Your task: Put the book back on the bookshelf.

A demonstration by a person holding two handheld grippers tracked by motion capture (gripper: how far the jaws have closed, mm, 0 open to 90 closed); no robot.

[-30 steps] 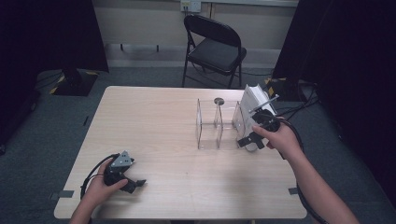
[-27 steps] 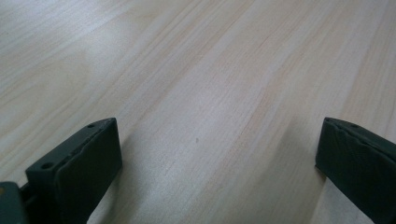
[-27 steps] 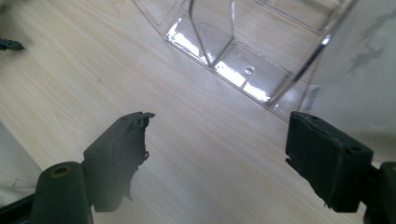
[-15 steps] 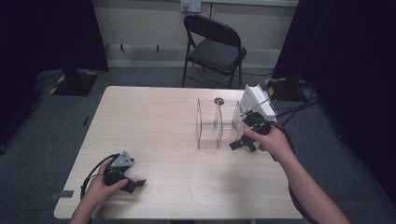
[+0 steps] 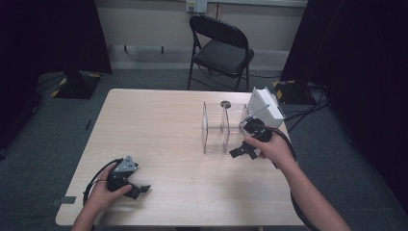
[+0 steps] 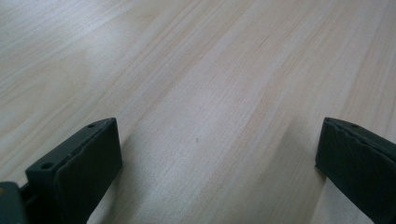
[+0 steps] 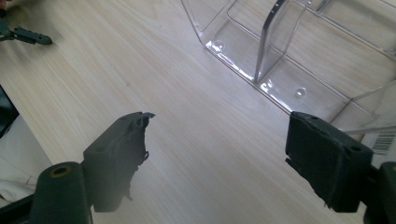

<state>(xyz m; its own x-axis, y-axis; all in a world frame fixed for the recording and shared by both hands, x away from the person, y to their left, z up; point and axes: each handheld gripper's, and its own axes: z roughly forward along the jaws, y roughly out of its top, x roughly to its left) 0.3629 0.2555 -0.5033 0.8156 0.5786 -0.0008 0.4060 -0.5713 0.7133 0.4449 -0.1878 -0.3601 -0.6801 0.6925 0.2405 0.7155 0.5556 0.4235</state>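
A clear plastic organizer [image 5: 215, 129] with upright dividers stands right of the table's middle; in the right gripper view the organizer [image 7: 280, 65] lies ahead and to the right. My right gripper [image 5: 242, 152] hovers just in front of its near right corner, jaws open with nothing between them [image 7: 219, 126]. A white box [image 5: 263, 103] leans at the organizer's right end, and its barcode label [image 7: 384, 141] shows beside my right jaw. My left gripper [image 5: 135, 189] rests near the table's front left corner, open over bare wood [image 6: 219, 135].
The light wooden table [image 5: 159, 125] has open room across its left and middle. A small dark round thing [image 5: 225, 103] sits behind the organizer. A black folding chair [image 5: 220, 50] stands beyond the far edge. My left gripper [image 7: 23, 35] shows far off in the right gripper view.
My right gripper has moved left and a little toward the table's near side, along the organizer's front, still open. The left gripper has stayed where it was.
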